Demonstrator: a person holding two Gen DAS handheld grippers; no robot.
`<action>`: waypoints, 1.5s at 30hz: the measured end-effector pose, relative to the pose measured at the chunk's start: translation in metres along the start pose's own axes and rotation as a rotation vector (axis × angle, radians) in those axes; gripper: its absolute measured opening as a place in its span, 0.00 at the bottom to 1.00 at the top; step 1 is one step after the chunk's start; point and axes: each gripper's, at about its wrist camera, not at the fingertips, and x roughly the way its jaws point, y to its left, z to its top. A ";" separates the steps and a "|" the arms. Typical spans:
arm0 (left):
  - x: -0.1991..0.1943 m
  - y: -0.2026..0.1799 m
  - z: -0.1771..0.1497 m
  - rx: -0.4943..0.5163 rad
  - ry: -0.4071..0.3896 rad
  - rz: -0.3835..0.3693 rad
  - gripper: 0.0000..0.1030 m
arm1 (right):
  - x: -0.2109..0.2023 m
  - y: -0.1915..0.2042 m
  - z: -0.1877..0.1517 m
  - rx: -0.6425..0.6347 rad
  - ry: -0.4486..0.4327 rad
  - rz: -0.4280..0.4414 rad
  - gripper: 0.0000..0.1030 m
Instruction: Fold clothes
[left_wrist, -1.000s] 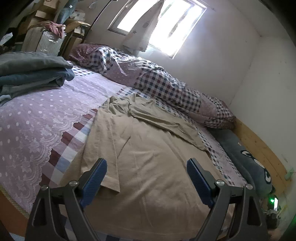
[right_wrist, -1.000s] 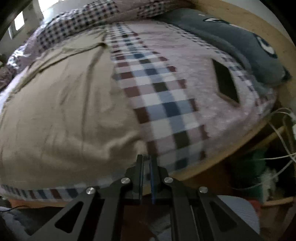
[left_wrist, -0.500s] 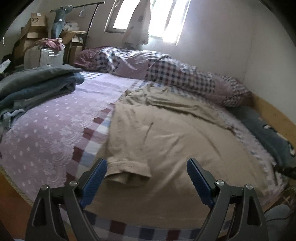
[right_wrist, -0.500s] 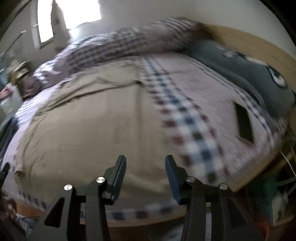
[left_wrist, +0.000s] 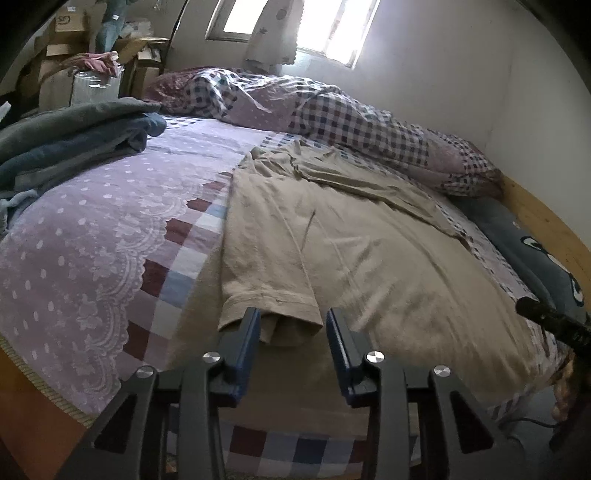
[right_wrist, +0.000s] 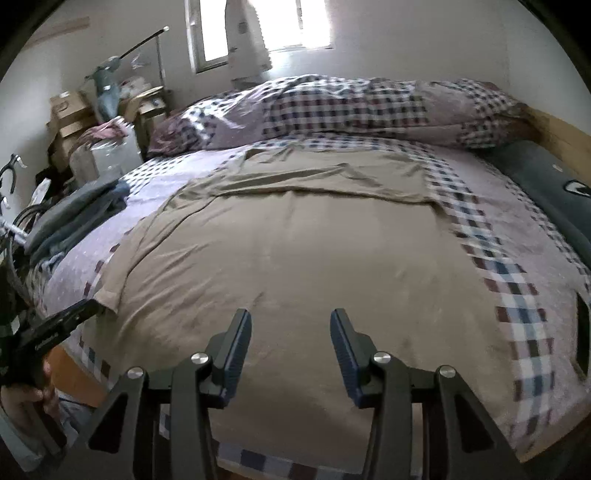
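A beige short-sleeved shirt (left_wrist: 354, 251) lies spread flat on the bed, collar toward the far side. Its near sleeve (left_wrist: 273, 295) is turned inward over the body. My left gripper (left_wrist: 292, 326) hovers low at that sleeve's cuff; its jaws are closing with the cuff end between them, and the pads do not visibly press on it. In the right wrist view the shirt (right_wrist: 295, 251) fills the middle. My right gripper (right_wrist: 291, 332) stands open over the shirt's near hem with nothing between its fingers. The left gripper (right_wrist: 62, 325) shows at the left edge there.
Folded grey-blue blankets (left_wrist: 66, 140) sit at the bed's left. A checked duvet (left_wrist: 332, 114) runs along the far side under the window. A dark plush pillow (left_wrist: 535, 254) lies by the wooden bed frame (left_wrist: 546, 221). Cardboard boxes (left_wrist: 70, 33) are stacked in the far left corner.
The left gripper sank toward the sleeve cuff and its jaws narrowed around it. The right gripper went from shut to open and swung from the bed's right corner to face the shirt's middle.
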 end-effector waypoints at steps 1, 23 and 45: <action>0.001 0.000 0.000 -0.001 0.004 -0.005 0.39 | 0.003 0.002 -0.002 -0.005 0.004 0.006 0.46; -0.022 0.010 0.004 -0.071 -0.107 0.088 0.39 | 0.005 0.004 -0.007 -0.034 -0.018 0.011 0.46; 0.018 -0.012 0.004 0.081 -0.041 0.208 0.19 | 0.008 0.004 -0.010 -0.029 -0.010 0.030 0.46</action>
